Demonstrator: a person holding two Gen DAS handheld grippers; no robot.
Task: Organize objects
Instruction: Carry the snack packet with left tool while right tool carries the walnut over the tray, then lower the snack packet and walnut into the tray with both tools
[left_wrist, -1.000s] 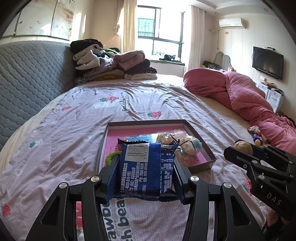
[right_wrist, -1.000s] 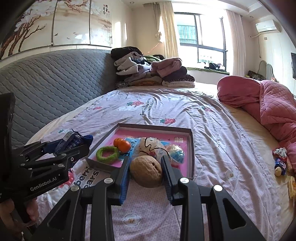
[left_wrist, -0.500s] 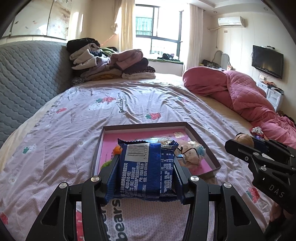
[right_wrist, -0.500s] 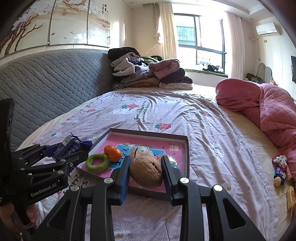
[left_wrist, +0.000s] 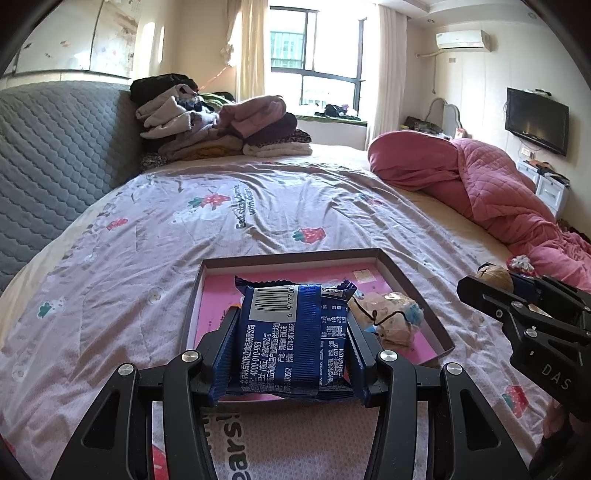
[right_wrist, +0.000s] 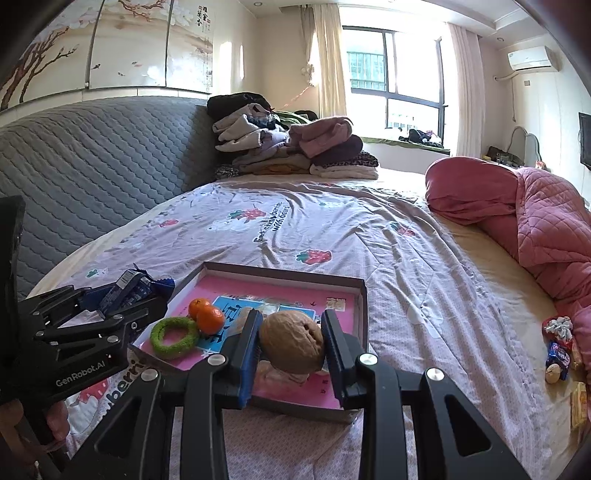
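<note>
1. Left gripper (left_wrist: 291, 345) clamped on a blue snack packet (left_wrist: 293, 341), barcode up, held over the near edge of the pink-lined tray (left_wrist: 413, 284).
2. Right gripper (right_wrist: 291, 345) closed around a brown walnut (right_wrist: 291, 341), poised over the tray's near right corner.
3. Inside the tray: green ring (right_wrist: 173, 336) touching two small oranges (right_wrist: 205, 315), plus a wrapped bundle (left_wrist: 391, 317).
4. Beyond, on the bed: folded clothes (left_wrist: 218, 125) and a pink quilt (left_wrist: 480, 181).

Right tongs (right_wrist: 291, 345) clamping walnut (right_wrist: 291, 345) — above pink tray (right_wrist: 360, 295)
</note>
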